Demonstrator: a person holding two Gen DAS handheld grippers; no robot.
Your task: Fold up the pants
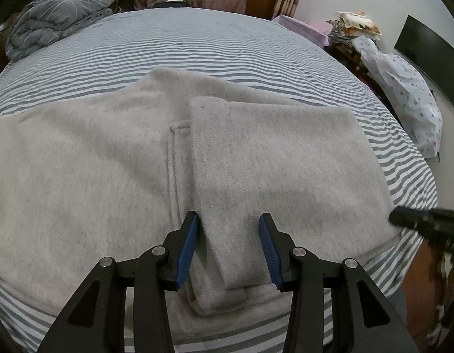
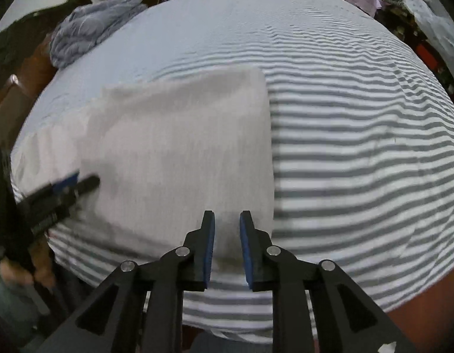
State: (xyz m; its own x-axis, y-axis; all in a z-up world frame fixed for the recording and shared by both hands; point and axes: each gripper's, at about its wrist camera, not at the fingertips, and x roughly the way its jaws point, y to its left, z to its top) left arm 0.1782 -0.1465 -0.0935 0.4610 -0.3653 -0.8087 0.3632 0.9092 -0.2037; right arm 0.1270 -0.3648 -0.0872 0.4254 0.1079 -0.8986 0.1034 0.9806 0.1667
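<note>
Grey pants (image 1: pixel 115 158) spread flat on the striped bed sheet (image 1: pixel 197 44), one end folded back over the middle. Left gripper (image 1: pixel 230 247) low over the folded layer, fingers partly apart, cloth between but not pinched. Right gripper (image 2: pixel 227 247) above the fold's near edge, fingers narrowly parted, gripping nothing. Crumpled grey duvet (image 1: pixel 59 11) far left

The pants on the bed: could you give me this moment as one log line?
stage: mid-fold | pants: grey, one end folded over, on striped bed | left gripper: open over fold | right gripper: open, holding nothing
</note>
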